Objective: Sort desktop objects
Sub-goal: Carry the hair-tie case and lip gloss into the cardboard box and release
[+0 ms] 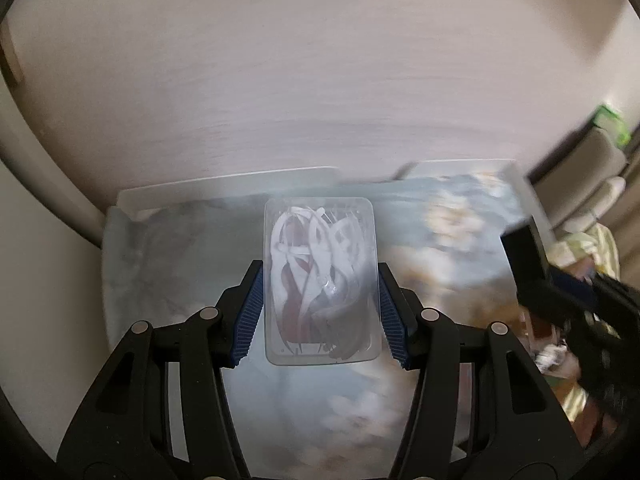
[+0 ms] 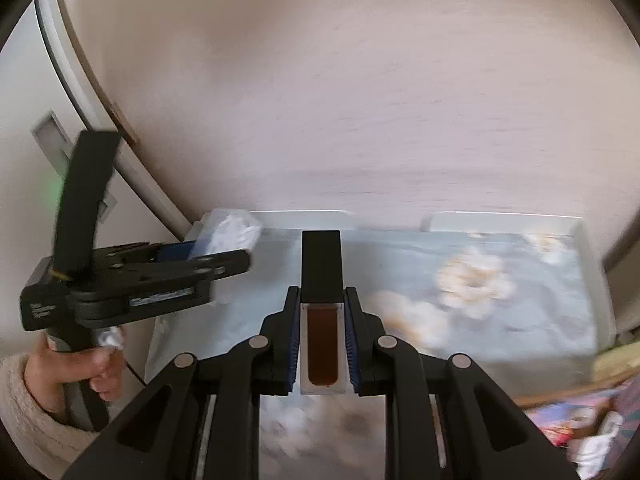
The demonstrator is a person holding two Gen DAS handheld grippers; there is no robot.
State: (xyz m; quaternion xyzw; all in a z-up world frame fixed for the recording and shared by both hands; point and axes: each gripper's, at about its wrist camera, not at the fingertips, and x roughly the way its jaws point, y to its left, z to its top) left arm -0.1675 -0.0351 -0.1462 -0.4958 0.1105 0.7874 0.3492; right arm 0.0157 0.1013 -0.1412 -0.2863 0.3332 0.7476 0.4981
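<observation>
left wrist view: our left gripper [image 1: 320,312] clamps a clear rounded plastic box [image 1: 319,280] of clips, long axis pointing away. our right gripper [image 2: 323,336] pinches a slim glassy tube [image 2: 322,344], black cap [image 2: 321,266] forward, above the floral cloth [image 2: 500,304].

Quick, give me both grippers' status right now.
Left gripper: shut on the clear plastic box of white and dark cables.
Right gripper: shut on the black-capped bottle of brown liquid.

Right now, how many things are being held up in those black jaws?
2. A clear box of white loops sits between the left gripper jaws; a small bottle with a black cap and brown liquid is clamped in the right gripper.
</observation>
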